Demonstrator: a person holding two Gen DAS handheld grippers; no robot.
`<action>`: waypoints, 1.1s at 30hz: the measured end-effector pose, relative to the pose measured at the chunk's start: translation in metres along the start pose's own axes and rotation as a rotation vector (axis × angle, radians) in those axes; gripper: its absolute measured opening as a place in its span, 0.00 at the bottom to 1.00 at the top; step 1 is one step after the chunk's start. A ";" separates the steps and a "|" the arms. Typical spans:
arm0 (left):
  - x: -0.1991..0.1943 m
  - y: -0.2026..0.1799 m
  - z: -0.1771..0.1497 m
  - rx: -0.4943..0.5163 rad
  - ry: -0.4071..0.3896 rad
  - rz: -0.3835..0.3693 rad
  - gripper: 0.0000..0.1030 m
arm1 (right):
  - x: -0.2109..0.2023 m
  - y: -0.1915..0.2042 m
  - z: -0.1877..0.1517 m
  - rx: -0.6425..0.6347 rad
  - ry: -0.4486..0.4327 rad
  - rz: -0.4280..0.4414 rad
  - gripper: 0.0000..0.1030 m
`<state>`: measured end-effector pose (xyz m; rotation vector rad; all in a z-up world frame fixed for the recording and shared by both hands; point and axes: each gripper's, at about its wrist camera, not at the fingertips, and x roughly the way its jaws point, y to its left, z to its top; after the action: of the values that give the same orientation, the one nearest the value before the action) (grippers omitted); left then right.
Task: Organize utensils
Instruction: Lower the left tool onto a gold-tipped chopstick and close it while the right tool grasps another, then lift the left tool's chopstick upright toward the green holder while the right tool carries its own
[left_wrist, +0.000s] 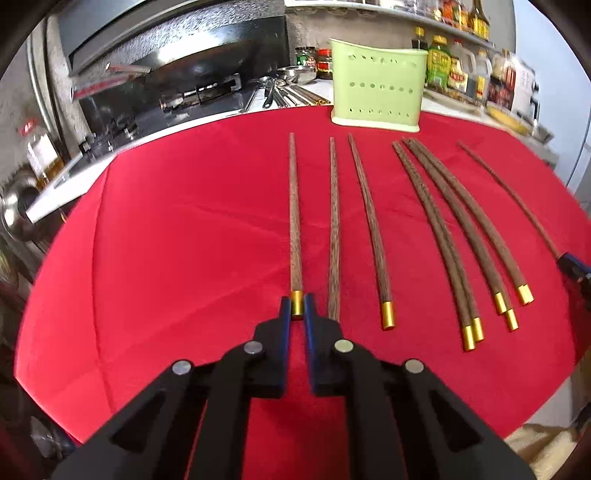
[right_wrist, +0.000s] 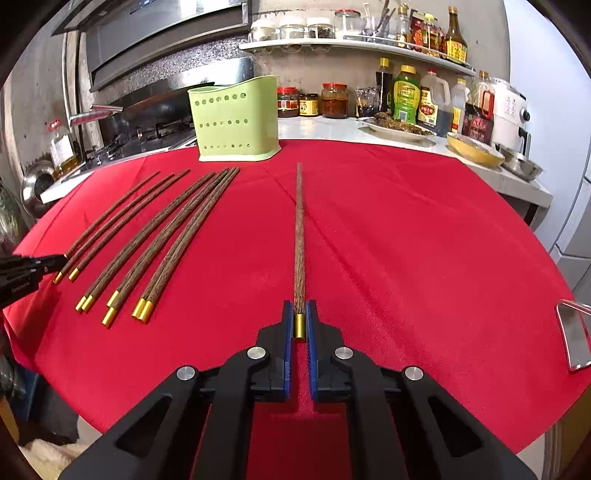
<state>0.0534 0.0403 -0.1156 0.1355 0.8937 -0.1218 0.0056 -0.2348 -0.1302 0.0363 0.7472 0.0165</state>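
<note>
My left claw (left_wrist: 297, 306) is clamped on the gold cap of the leftmost chopstick (left_wrist: 294, 214), whose shaft runs straight ahead over the red cloth (left_wrist: 184, 229) toward the green holder (left_wrist: 376, 88). My right claw (right_wrist: 300, 319) grips the cap of a lone chopstick (right_wrist: 299, 236), apart from the others (right_wrist: 155, 240) lying to its left, the holder (right_wrist: 236, 118) beyond them.

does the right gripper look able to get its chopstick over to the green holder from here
Probably yes. The right gripper grips the lone chopstick by its gold end, and only bare red cloth lies between it and the green holder.
</note>
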 end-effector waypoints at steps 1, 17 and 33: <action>-0.004 0.001 -0.001 -0.013 -0.008 -0.013 0.07 | -0.002 -0.001 0.001 -0.001 -0.005 -0.002 0.07; -0.131 0.009 0.053 -0.018 -0.408 -0.020 0.07 | -0.096 -0.009 0.080 -0.010 -0.287 0.022 0.07; -0.148 0.022 0.103 -0.030 -0.485 -0.027 0.07 | -0.099 0.000 0.181 -0.086 -0.383 0.018 0.07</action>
<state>0.0446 0.0519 0.0652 0.0610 0.4129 -0.1580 0.0564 -0.2426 0.0697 -0.0350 0.3625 0.0567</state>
